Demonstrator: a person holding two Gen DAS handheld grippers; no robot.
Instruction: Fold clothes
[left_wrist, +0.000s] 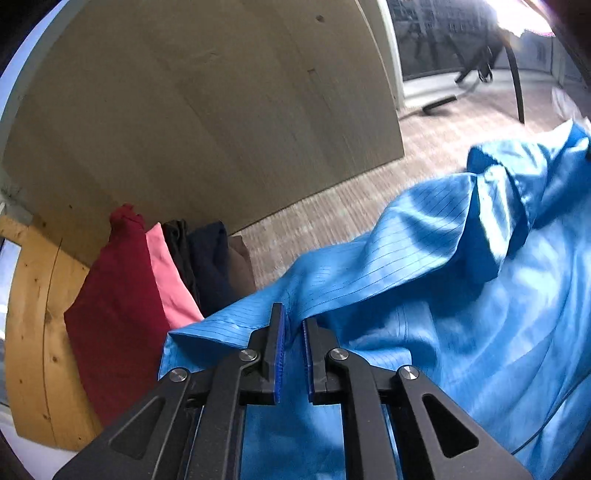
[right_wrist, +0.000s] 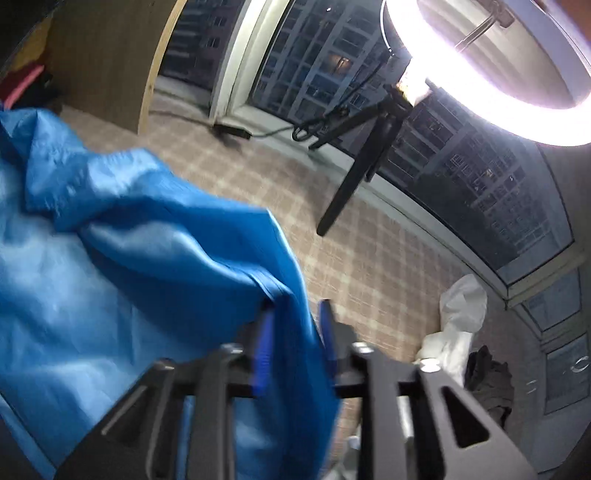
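Note:
A bright blue pinstriped garment (left_wrist: 424, 266) hangs lifted in the air between both grippers. My left gripper (left_wrist: 293, 323) is shut on one edge of the blue garment, its blue pads pinching a fold of cloth. In the right wrist view the same garment (right_wrist: 129, 258) drapes to the left, and my right gripper (right_wrist: 295, 314) is shut on its other edge, with cloth running between the blurred pads. The lower part of the garment is hidden below both views.
A stack of folded clothes (left_wrist: 155, 284), red, pink, dark and brown, lies at the left on a wooden surface (left_wrist: 33, 332). A large wooden panel (left_wrist: 203, 110) stands behind. A ring light (right_wrist: 498, 74) on a tripod (right_wrist: 354, 177) stands by the window. White (right_wrist: 458, 325) and dark clothes (right_wrist: 487, 384) lie on the floor.

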